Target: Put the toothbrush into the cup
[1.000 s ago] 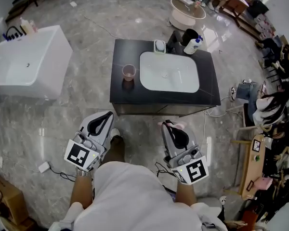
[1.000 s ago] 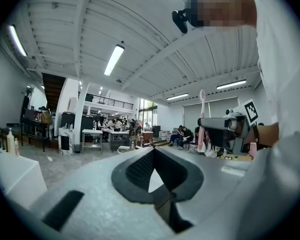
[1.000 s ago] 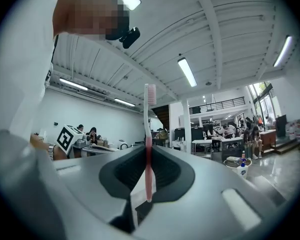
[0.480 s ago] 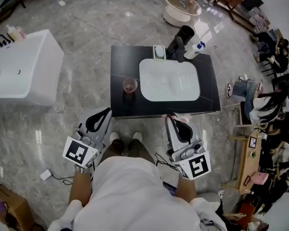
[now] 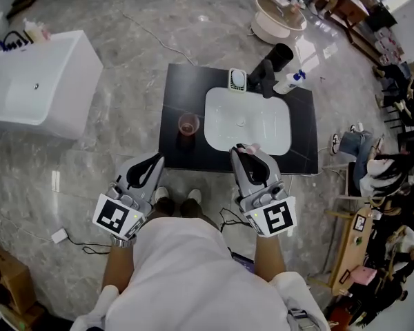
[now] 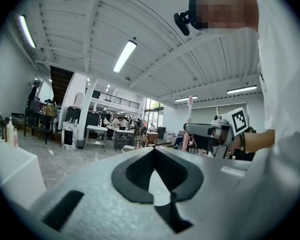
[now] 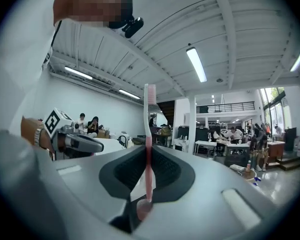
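Note:
A clear pink cup (image 5: 188, 124) stands on the black counter (image 5: 172, 92), left of the white sink (image 5: 248, 121). My right gripper (image 5: 245, 152) is shut on a pink toothbrush (image 7: 148, 134) that stands upright between its jaws; the brush's tip (image 5: 249, 147) shows at the counter's front edge. My left gripper (image 5: 150, 163) hangs in front of the counter, below and left of the cup, jaws together with nothing between them. From the left gripper view (image 6: 153, 151), the right gripper (image 6: 210, 131) and the toothbrush (image 6: 190, 115) appear off to the right.
A soap dish (image 5: 237, 80), a black faucet (image 5: 265, 71) and a white bottle (image 5: 290, 81) stand behind the sink. A white bathtub (image 5: 38, 88) is at the left, and a round table (image 5: 279, 16) lies beyond the counter. Several people sit at desks on the right.
Both grippers have come closer to the counter. The right one, still holding the toothbrush, now reaches the counter's front edge; the left stays just short of it.

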Motion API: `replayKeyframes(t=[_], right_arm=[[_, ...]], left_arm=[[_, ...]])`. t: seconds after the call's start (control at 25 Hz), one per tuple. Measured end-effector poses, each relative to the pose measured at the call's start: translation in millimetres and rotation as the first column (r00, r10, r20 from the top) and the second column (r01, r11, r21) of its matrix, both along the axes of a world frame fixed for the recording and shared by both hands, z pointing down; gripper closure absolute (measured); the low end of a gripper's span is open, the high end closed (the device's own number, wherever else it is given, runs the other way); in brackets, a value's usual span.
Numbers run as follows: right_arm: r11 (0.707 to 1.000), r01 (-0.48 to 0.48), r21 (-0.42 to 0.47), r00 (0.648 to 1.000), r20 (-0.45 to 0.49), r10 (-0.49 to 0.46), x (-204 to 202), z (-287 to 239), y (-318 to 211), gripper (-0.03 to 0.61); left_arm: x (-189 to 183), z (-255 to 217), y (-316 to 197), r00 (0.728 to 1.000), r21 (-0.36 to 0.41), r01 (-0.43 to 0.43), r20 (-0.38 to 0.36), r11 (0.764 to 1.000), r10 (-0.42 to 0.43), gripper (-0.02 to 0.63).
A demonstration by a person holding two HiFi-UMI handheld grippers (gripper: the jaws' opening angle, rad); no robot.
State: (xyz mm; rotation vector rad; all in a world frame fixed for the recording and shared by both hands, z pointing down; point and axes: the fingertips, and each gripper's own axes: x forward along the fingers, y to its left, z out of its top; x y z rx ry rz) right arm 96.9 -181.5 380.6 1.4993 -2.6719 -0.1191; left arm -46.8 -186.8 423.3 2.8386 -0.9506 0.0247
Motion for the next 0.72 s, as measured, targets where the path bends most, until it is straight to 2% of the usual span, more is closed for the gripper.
replayKeyframes(t=[0.36,0.72], right_arm=[[0.987,0.147,-0.066,0.982,-0.11,-0.153,-56.3,87.8,-88.4,0.537],[0.965,0.169,-0.202,0.963,-0.173,-0.205,-84.1,179.7,-134.5,0.535]], left_arm=[[-12.6,4.4,-4.0,0.997,-0.008,0.074,0.028,0.997,-0.074,0.617],[-1.5,10.9,-13.1,0.997,-0.027,0.058,0.042,0.998,-0.057,0.615]])
